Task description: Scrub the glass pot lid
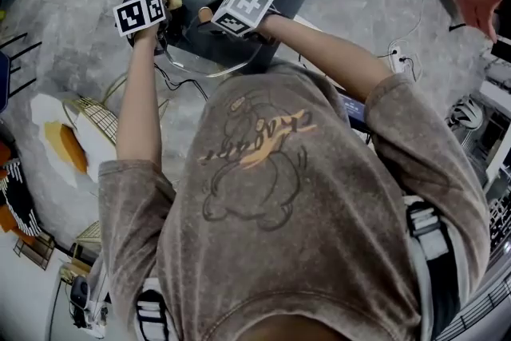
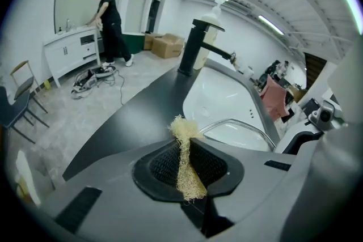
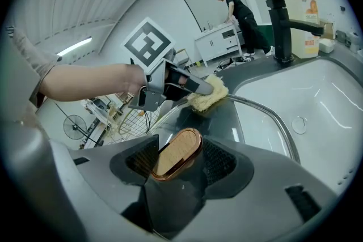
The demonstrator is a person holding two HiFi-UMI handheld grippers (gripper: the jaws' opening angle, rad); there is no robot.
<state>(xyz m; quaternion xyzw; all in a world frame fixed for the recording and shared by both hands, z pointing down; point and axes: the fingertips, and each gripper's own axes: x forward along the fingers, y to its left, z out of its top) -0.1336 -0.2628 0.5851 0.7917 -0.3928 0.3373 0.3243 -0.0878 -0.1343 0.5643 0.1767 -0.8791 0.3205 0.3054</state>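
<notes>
My right gripper (image 3: 176,157) is shut on the copper-coloured oval knob (image 3: 178,151) of the glass pot lid (image 3: 229,117). It holds the lid over the edge of the sink. The lid's metal rim (image 1: 214,73) curves below both grippers in the head view, and part of the lid (image 2: 237,123) shows in the left gripper view. My left gripper (image 2: 185,157) is shut on a yellow fibrous scrubber (image 2: 186,170). In the right gripper view the scrubber (image 3: 209,94) rests on the lid's glass near its far rim. In the head view my left gripper (image 1: 165,2) and my right gripper (image 1: 209,14) are close together.
A white sink basin (image 3: 309,102) lies under the lid, set in a black counter (image 2: 133,116). A black faucet (image 3: 282,22) and a soap bottle (image 3: 304,5) stand behind it. A person (image 2: 108,17) works at a white cabinet far off. A wire rack (image 1: 100,120) stands on the floor at the left.
</notes>
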